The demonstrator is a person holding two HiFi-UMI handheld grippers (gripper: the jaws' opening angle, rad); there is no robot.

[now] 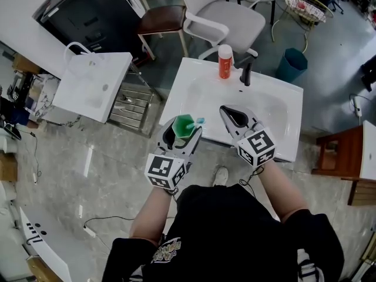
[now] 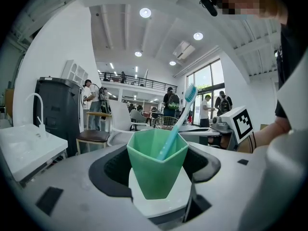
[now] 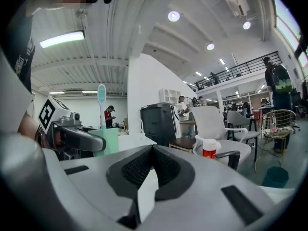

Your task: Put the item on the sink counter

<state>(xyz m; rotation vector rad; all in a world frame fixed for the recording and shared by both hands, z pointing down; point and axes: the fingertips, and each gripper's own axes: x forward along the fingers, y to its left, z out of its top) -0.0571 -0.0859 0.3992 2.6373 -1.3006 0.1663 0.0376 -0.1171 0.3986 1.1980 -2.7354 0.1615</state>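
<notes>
A green faceted cup with a light blue toothbrush standing in it sits between the jaws of my left gripper, which is shut on it. I hold it over the front left edge of the white sink counter. In the left gripper view the cup is upright and the toothbrush leans to the right. My right gripper hovers over the basin's front edge, shut, with nothing in it. In the right gripper view, the cup shows to its left.
An orange bottle with a white cap and a black faucet stand at the counter's back edge. A second white basin stands to the left. A white armchair, a brown chair and a teal bin stand behind.
</notes>
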